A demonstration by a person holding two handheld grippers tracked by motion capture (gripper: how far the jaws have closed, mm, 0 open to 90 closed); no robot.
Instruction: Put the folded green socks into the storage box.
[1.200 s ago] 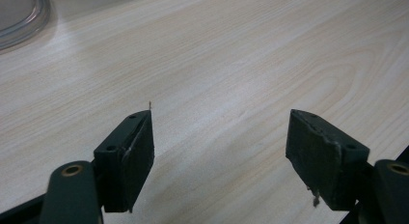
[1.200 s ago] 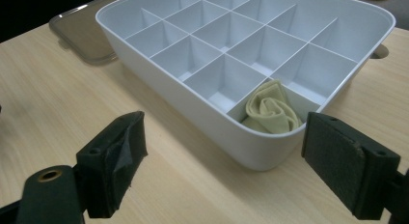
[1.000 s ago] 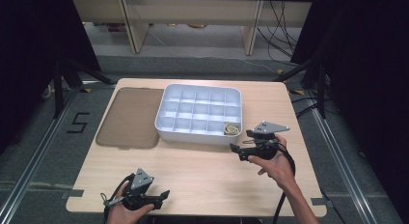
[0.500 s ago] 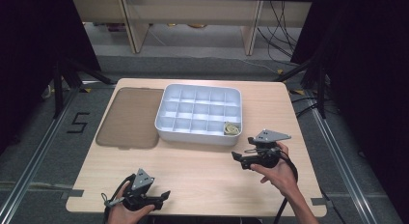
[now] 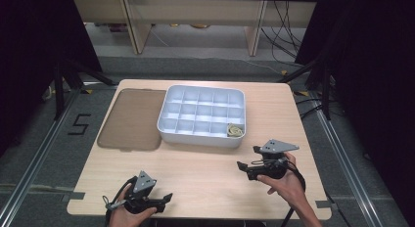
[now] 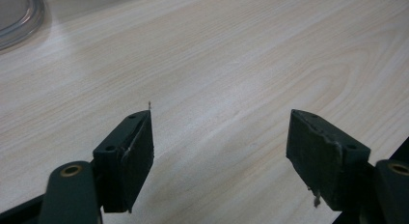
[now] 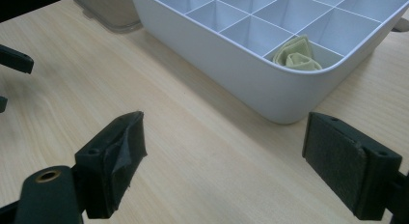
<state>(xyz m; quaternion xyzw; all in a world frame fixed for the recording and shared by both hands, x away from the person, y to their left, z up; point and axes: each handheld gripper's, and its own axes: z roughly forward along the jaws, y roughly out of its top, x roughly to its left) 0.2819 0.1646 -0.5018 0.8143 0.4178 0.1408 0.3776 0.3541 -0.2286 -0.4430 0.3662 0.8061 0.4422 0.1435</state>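
Two hand-held grippers: both held over the worktop (image 5: 205, 168), both empty.
Change: right hand-held gripper (image 5: 247, 164) has pulled back from the white tray (image 5: 169, 122) toward the near edge over the last second; left hand-held gripper (image 5: 166, 197) has stayed put at the near left corner.
Right state: jaws spread wide, nothing between them, wood showing in the gap.
Left state: jaws wide apart too, bare wood between.
Task thing: pale green rolled cloth (image 5: 235, 130) sits in the tray's near right corner compartment; other compartments look empty.
Right gripper view: tray corner wall close ahead, green roll (image 7: 295, 55) just over the rim, lid edge far left.
Left gripper view: plain wood grain, clear lid rim (image 6: 21, 21) at top left.
Surroundings: brownish translucent lid (image 5: 131, 119) lies flat, touching the tray's left side; floor mark "5" (image 5: 80, 124) left of the worktop.
Obstruction: none between right gripper and tray.
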